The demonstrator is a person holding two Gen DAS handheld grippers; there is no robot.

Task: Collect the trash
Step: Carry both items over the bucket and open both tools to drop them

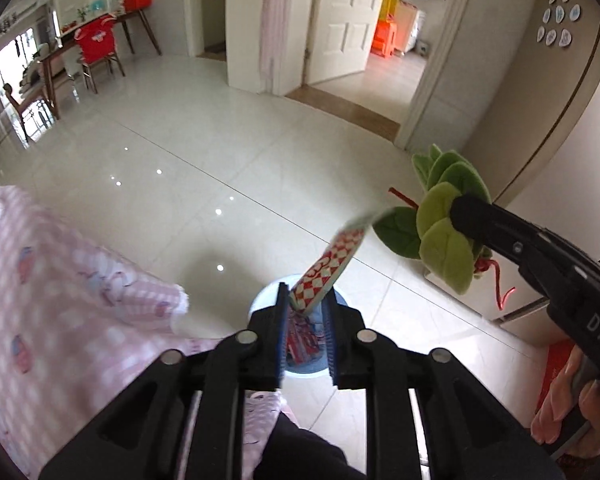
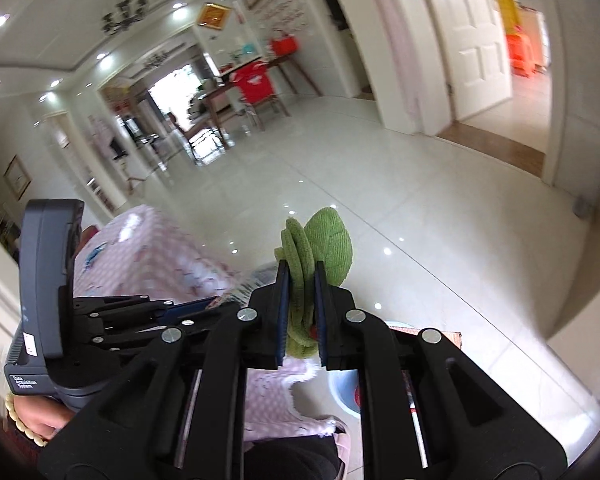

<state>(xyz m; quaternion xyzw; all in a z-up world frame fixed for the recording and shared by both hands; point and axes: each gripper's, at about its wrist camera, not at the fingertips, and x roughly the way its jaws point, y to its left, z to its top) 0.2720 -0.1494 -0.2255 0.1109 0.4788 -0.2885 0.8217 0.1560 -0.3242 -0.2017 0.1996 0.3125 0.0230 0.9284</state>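
Observation:
In the left wrist view, a red-and-white checkered packet point(image 1: 332, 264) stands tilted with its lower end between the jaws of my left gripper point(image 1: 306, 298). The jaws stand wider than the packet, so it leans on the left pad only. Directly below is a round white-and-blue trash bin point(image 1: 262, 296) with red-and-white litter inside. My right gripper point(image 1: 456, 204) comes in from the right, shut on a bunch of green felt leaves point(image 1: 448, 248) with a red ribbon. In the right wrist view, the green leaves point(image 2: 328, 240) are squeezed between the pads of the right gripper point(image 2: 302, 280), above the bin point(image 2: 344, 392).
A table with a pink patterned cloth point(image 1: 60, 280) fills the lower left, close to the bin. A tall fridge point(image 1: 560, 140) stands on the right. Glossy tiled floor point(image 1: 220, 160) stretches ahead to an open white door point(image 1: 348, 20) and a far dining table with chairs point(image 1: 96, 44).

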